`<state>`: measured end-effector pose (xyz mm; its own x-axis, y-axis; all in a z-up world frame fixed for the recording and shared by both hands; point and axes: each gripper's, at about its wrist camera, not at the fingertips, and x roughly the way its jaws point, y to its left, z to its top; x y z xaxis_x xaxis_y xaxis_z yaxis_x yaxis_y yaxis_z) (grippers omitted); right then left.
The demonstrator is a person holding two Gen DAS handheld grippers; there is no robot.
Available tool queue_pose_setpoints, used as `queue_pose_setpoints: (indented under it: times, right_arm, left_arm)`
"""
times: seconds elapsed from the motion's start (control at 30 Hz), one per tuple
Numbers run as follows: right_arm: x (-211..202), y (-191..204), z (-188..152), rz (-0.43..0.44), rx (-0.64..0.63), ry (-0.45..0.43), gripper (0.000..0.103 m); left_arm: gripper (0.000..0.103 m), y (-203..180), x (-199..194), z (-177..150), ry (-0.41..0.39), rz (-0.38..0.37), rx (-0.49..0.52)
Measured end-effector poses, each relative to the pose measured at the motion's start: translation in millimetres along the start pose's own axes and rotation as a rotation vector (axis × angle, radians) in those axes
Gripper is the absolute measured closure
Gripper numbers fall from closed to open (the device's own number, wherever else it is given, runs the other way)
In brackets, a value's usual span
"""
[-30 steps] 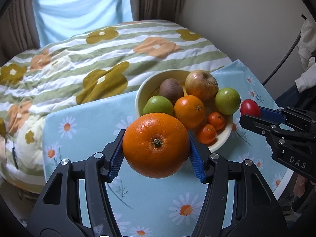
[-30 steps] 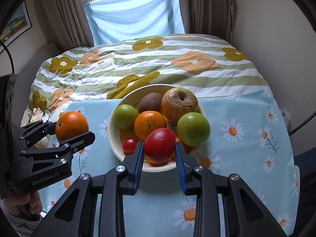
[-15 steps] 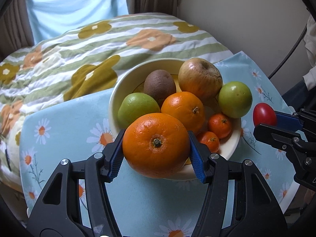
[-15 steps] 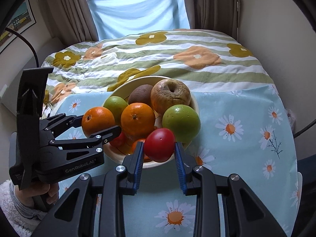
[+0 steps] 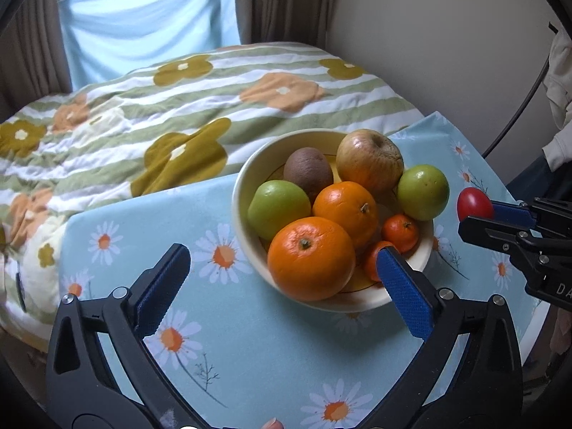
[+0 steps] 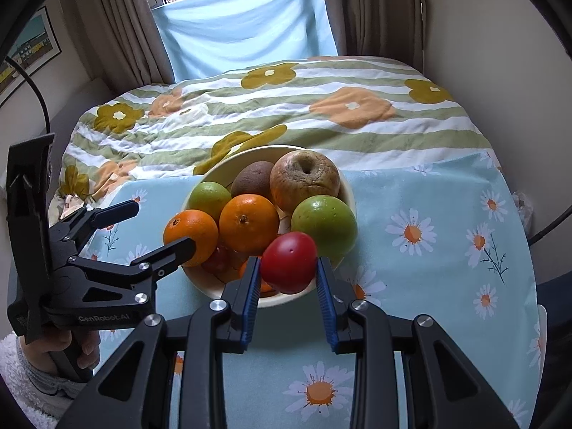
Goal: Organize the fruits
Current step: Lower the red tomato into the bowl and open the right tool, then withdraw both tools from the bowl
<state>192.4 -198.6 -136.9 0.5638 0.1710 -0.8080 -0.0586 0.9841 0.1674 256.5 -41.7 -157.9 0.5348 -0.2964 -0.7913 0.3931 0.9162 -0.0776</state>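
Two hand-held grippers work over one cream ceramic bowl [image 6: 348,193] that stands on a pale blue daisy-print tablecloth [image 6: 429,193]. Furthest left, the left gripper [image 5: 282,271] has just been opening and now stands at full spread, its blue pads clear of the large round orange [image 5: 311,257], which rests at the bowl's near-left edge between the parted fingers but untouched. So that fruit looks delivered. Behind it in the bowl lie a green apple [image 5: 279,207], a brown kiwi [image 5: 308,169], a second orange [image 5: 346,207], a wrinkled yellow-brown apple [image 5: 370,161], another green apple [image 5: 423,191] and two small mandarins, one at [image 5: 400,232]. Further right, the right gripper [image 6: 287,279] is clamped on a smooth red plum-like fruit [image 6: 289,262], holding it above the bowl's near rim and not yet set down. Judging by this, the sorting is nearly finished: no loose fruit shows on the cloth, and what remains is lowering the red fruit into a gap, probably beside the green apple, then letting go.
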Motion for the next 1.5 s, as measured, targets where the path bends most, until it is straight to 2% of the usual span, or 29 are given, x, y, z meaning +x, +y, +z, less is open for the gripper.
queue_pose_setpoints:
  times: [0.43,0.7,0.93,0.97,1.0,1.03,1.07,1.1,1.5]
  right_arm:
    - [17,31,4,0.057,-0.078,0.018,0.074]
    - [41,50,-6,0.067,-0.153,0.052,0.074]
    - [50,55,-9,0.064,-0.162,0.067,0.073]
    - [50,56,-10,0.061,-0.161,0.067,0.062]
    - [49,56,-10,0.061,-0.155,0.061,0.041]
    - [46,56,-10,0.063,-0.145,0.049,0.03]
    - [42,55,-11,0.063,-0.134,0.033,0.013]
    - [39,56,-12,0.062,-0.129,0.021,0.008]
    - [-11,68,-19,-0.038,-0.072,-0.055,0.007]
  left_arm:
    - [0.0,43,-45,-25,0.001,0.084,-0.059]
    - [0.0,58,-60,-44,0.01,0.107,-0.088]
    - [0.0,65,-69,-55,0.02,0.122,-0.091]
    - [0.0,65,-72,-56,0.018,0.123,-0.09]
    - [0.0,65,-75,-57,0.017,0.126,-0.089]
    - [0.0,66,-78,-57,0.015,0.127,-0.088]
    - [0.0,66,-81,-58,0.012,0.126,-0.087]
    - [0.0,67,-84,-59,0.008,0.126,-0.086]
    - [0.0,62,-121,-55,-0.051,0.063,-0.043]
